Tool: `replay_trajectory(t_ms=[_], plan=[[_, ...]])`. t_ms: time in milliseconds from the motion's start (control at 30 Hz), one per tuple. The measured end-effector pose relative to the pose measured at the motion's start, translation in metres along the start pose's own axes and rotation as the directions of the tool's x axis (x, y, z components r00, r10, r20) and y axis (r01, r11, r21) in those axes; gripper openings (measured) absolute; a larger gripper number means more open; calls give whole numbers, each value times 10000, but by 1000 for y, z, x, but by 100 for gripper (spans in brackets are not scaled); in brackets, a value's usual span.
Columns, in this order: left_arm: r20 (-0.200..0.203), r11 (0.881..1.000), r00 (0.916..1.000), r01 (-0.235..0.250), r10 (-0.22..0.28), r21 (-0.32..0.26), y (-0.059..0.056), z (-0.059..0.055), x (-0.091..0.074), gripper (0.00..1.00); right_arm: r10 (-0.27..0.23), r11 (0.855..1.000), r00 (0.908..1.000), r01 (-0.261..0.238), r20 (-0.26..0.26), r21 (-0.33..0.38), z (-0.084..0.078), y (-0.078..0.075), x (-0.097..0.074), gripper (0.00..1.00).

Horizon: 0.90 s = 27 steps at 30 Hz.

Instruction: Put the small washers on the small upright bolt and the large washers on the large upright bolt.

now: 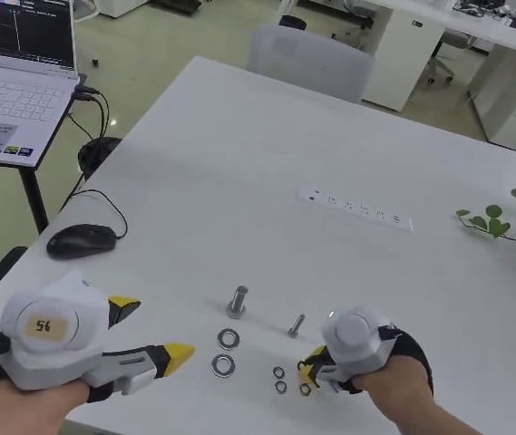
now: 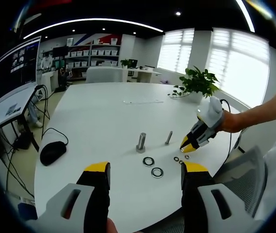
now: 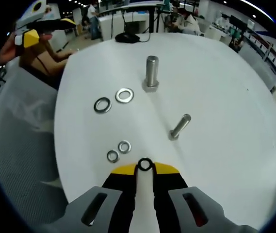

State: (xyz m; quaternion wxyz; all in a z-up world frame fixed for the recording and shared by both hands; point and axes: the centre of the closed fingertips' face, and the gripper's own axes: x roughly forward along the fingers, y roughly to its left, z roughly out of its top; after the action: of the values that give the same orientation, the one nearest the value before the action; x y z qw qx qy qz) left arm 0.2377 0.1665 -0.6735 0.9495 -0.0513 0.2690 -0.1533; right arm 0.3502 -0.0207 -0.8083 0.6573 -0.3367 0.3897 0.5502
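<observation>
Pinching one small washer, a metal ring (partly hidden by yellow tips), the right gripper has its fingers nearly closed; the left gripper gapes wide, empty.

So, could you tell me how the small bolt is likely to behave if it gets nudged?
The small bolt stands on its narrow head on the table, so a sideways nudge would probably tip it. Once down, its round shank would likely roll. It looks like metal, so probably stiff and slippery.
</observation>
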Motion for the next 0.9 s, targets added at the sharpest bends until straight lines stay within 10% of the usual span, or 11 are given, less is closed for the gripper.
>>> replay_trajectory(t_ms=[500, 900], plan=[[22, 9997, 9999, 150, -150, 170, -4, 5, 5, 58, -771, 9961, 9945, 799, 708, -378, 44, -33, -37, 13], [22, 9998, 9999, 124, -124, 147, -5, 4, 5, 59, -570, 9945, 9974, 606, 441, -859, 60, -41, -29, 13]])
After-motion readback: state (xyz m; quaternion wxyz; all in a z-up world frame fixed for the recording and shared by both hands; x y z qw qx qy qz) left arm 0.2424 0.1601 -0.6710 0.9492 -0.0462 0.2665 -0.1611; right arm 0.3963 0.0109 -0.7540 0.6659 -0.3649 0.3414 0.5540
